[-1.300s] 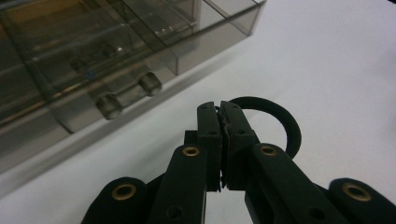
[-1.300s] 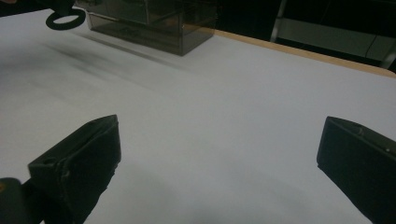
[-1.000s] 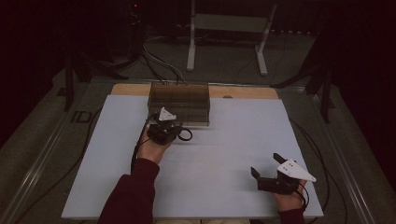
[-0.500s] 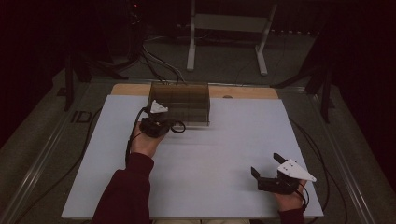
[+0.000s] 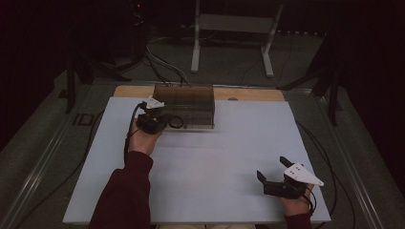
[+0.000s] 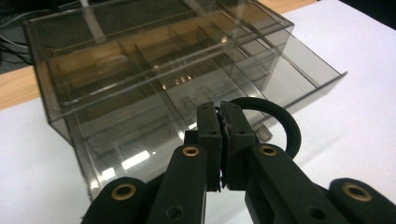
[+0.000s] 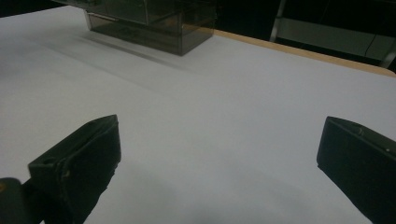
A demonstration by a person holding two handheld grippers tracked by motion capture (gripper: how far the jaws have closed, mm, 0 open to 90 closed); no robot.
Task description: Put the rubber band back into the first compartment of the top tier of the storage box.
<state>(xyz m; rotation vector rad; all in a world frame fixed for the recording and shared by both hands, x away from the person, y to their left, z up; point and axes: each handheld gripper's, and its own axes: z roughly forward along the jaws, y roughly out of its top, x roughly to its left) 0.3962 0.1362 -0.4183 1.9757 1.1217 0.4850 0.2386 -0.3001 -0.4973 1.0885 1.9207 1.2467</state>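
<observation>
Jaws pressed together, the left gripper (image 6: 220,135) pinches a thin black ring (image 6: 275,119) just before the smoky clear plastic drawer box (image 5: 185,105) at the worktop's (image 5: 229,143) far edge, likely for stowing. The right gripper (image 5: 277,172), jaws spread, idles near the right corner.

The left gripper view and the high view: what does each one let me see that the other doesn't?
The left gripper view alone reveals the dividers inside the smoky clear box and the left gripper shut on a black ring. The high view alone gives the right gripper, open near the table's near edge, and both forearms. Both show box, ring and white tabletop.
</observation>
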